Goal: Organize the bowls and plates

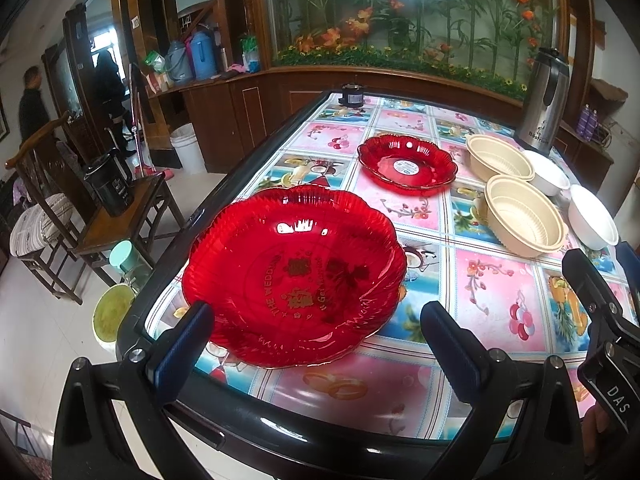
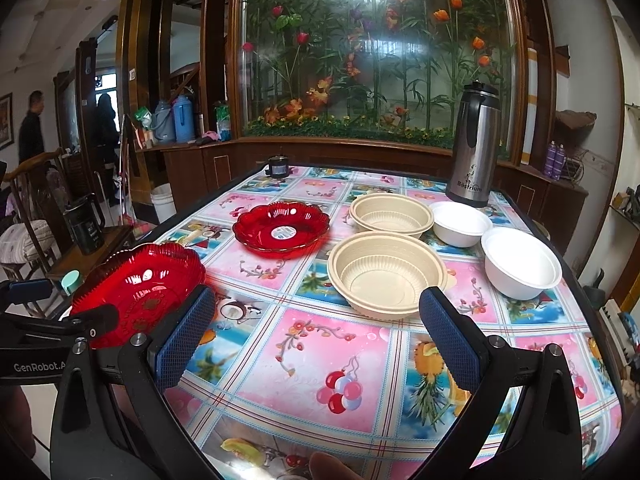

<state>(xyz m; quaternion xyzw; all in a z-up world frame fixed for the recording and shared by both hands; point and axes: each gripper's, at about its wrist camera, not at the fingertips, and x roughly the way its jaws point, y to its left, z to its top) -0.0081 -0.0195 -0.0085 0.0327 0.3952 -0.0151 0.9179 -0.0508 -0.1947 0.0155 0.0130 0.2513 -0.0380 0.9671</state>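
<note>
A large red scalloped plate (image 1: 294,276) lies at the table's near left corner; it also shows in the right wrist view (image 2: 140,292). My left gripper (image 1: 316,340) is open, its jaws either side of the plate's near rim, not gripping. A second red plate (image 1: 407,166) (image 2: 282,230) lies farther back. Two beige ribbed bowls (image 2: 387,270) (image 2: 391,214) and two white bowls (image 2: 520,262) (image 2: 460,222) stand to the right. My right gripper (image 2: 316,340) is open and empty above the tablecloth, in front of the nearer beige bowl.
The table (image 2: 304,360) has a fruit-patterned cloth and a dark rim. A steel thermos (image 2: 474,144) stands at the back right, a small black object (image 2: 279,166) at the far edge. Wooden chairs (image 1: 100,216) with a black jug stand left of the table.
</note>
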